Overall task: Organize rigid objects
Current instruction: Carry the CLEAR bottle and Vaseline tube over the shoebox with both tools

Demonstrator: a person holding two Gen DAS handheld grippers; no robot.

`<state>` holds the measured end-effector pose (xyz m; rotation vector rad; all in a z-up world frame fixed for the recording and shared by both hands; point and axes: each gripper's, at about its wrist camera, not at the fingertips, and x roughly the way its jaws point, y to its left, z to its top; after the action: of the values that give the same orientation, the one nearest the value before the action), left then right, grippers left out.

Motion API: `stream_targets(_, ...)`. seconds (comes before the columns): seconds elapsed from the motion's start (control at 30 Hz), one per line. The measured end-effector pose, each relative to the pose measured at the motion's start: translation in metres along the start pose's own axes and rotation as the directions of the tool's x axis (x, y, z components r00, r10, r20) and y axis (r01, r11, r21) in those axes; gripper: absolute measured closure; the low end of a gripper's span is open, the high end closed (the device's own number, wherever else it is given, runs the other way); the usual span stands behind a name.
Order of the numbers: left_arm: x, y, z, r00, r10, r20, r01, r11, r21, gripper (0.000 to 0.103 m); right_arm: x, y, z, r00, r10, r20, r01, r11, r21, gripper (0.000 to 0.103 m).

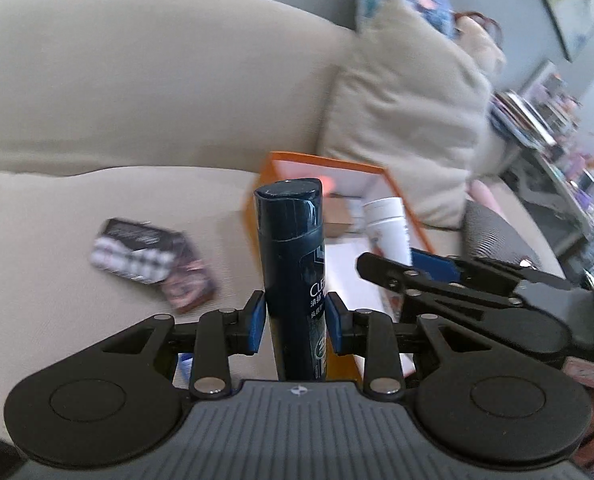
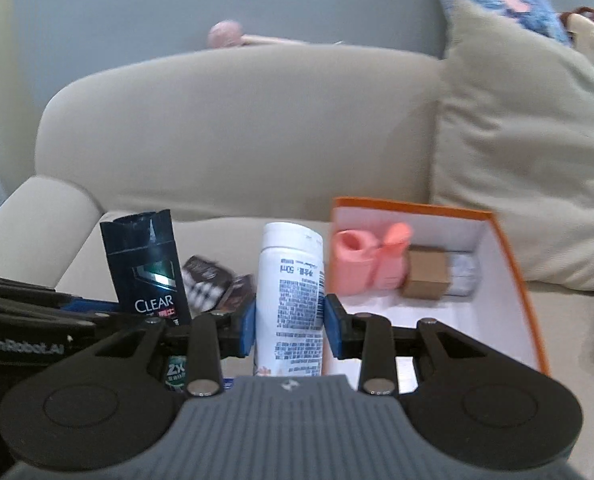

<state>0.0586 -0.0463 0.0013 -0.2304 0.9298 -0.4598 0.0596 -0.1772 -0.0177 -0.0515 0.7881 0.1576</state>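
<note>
Dark navy plastic shampoo bottle [image 1: 293, 264] stands upright, pinched in the left tongs [image 1: 295, 322]; the right tongs [image 2: 289, 330] clamp a white plastic bottle [image 2: 289, 300]. Both hang above the beige sofa seat [image 1: 57, 280]. The orange-rimmed cardboard box [image 2: 513, 264] lies at two o'clock: lower each bottle upright into bare floor, clear of the pink items [image 2: 367, 264].

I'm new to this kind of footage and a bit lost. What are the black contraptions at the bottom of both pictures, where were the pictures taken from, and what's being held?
They are hand-held grippers, one per hand, each with a camera looking along its jaws. The left gripper is shut on a dark blue shampoo bottle. The right gripper is shut on a white bottle. Both are over a beige sofa. On its seat sits an open orange box holding a pink item and a small brown carton. Patterned packets lie loose beside it.
</note>
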Motion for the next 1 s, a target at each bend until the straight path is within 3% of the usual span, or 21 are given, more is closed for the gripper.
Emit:
stream_targets(0.17,0.033,-0.034,0.014,0.995,-0.062,-0.076,0.065,0.997,0.044,0.068,0.000,-0.043,-0.007,0.998,-0.063,-0.025,0.064,0.997,0.046,0.067)
stream_targets(0.33,0.080,-0.059,0.032,0.982,-0.061,-0.177,0.078,0.993,0.091,0.068,0.018,-0.083,-0.014,0.993,-0.091,-0.077,0.098,0.991,0.094,0.066)
stream_targets(0.53,0.132,-0.072,0.045,0.962,0.039,-0.270,0.011,0.984,0.181,0.068,0.056,-0.117,-0.017,0.989,-0.069,-0.129,0.091,0.981,0.170,0.066)
stream_targets(0.83,0.181,-0.076,0.063,0.929,0.177,-0.325,-0.090,0.959,0.267,0.068,0.111,-0.145,-0.016,0.984,-0.030,-0.174,0.067,0.975,0.210,0.066)
stream_targets(1.0,0.200,-0.079,0.062,0.910,0.205,-0.360,-0.097,0.950,0.296,0.068,0.126,-0.158,-0.021,0.982,-0.023,-0.186,0.068,0.969,0.236,0.066)
